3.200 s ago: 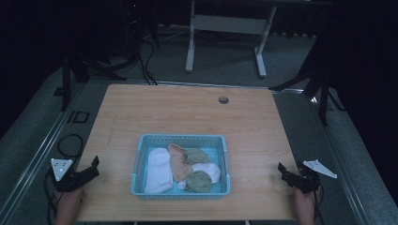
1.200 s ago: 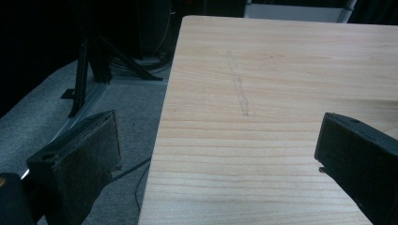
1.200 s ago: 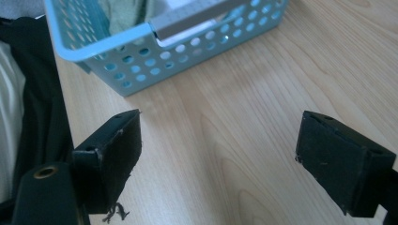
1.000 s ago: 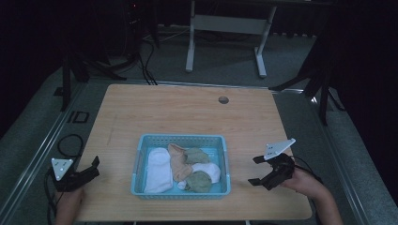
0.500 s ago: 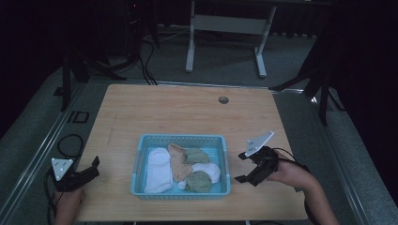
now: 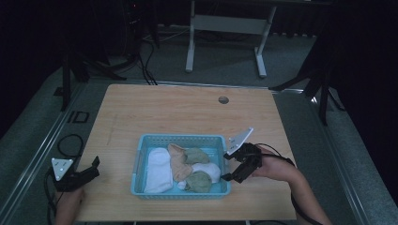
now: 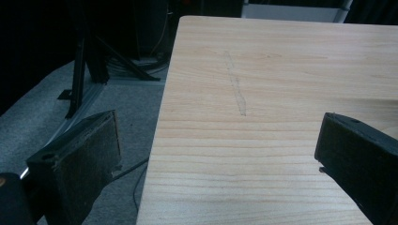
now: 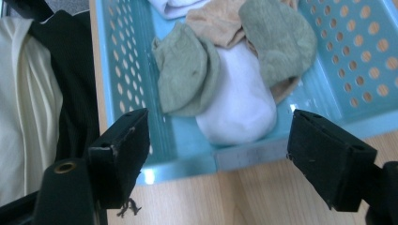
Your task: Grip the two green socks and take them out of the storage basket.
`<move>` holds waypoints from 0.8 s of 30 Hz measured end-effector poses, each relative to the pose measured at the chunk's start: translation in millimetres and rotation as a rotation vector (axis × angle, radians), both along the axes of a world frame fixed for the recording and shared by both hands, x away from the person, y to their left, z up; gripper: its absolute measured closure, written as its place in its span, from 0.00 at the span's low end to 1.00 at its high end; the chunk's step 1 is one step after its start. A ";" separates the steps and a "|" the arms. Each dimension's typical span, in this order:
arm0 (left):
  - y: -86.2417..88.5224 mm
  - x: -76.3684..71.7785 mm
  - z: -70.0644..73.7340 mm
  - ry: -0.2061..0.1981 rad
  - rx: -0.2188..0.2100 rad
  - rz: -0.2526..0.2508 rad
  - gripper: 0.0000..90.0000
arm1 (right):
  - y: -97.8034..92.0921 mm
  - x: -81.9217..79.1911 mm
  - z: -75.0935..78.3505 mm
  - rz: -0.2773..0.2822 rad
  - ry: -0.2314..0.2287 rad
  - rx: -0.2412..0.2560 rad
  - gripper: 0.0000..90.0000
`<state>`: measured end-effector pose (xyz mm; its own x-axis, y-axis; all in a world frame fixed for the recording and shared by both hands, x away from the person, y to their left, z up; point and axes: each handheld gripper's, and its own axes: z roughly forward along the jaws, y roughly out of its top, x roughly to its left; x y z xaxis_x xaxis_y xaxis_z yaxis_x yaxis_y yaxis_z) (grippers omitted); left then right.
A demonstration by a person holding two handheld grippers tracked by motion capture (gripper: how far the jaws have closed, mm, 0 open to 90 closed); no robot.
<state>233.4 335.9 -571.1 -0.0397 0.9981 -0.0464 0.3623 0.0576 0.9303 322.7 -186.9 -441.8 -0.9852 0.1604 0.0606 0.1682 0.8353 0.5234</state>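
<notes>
A light-blue perforated basket [image 6: 141,154] sits at the front middle of the wooden table [image 6: 187,108]. In it lie a large white sock [image 6: 157,168], a beige sock [image 6: 178,163], two green socks [image 6: 196,154] [image 6: 199,182] and a smaller white sock [image 6: 207,169]. My right gripper [image 6: 225,168] is open at the basket's right wall, jaws pointing in over the rim. In the right gripper view, that open gripper [image 8: 218,124] frames the white sock [image 8: 239,103] and a green sock [image 8: 185,70]. My left gripper [image 6: 96,167] is open at the table's front left edge, with nothing in it [image 7: 220,140].
A round hole [image 6: 223,99] marks the table's far side. Grey floor [image 7: 117,103] and black stand legs [image 7: 82,56] lie past the left edge. A desk frame [image 6: 225,28] stands behind the table. Cream and black clothing [image 8: 28,93] shows beside the basket [image 8: 244,157].
My right gripper has moved left from the table's front right corner to the basket's right wall, staying open. The left gripper has stayed put.
</notes>
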 end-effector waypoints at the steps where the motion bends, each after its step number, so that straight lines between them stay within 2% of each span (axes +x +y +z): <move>1: 0.0 0.0 0.0 0.000 0.000 0.000 0.00 | 2.0 0.3 -0.4 0.002 0.004 0.002 0.24; 11: 0.0 0.1 0.0 0.002 0.001 -0.003 0.00 | 31.5 1.5 -7.7 0.038 0.015 -0.017 0.30; 12: 0.0 0.1 0.0 0.002 0.001 -0.004 0.00 | 36.8 2.0 -10.6 0.043 0.016 -0.024 0.35; 15: 0.0 0.1 0.0 0.002 0.001 -0.005 0.00 | 46.5 1.9 -16.0 0.069 0.018 -0.030 0.39; 24: 0.2 0.1 0.0 0.002 0.000 -0.007 0.00 | 70.1 5.7 -33.1 0.095 0.018 -0.098 0.46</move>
<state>233.5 336.1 -571.1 -0.0326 0.9984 -0.0466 0.3644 0.0553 0.9296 328.5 -116.8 -474.9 -0.9951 0.0720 0.0673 0.0943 0.8949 0.4363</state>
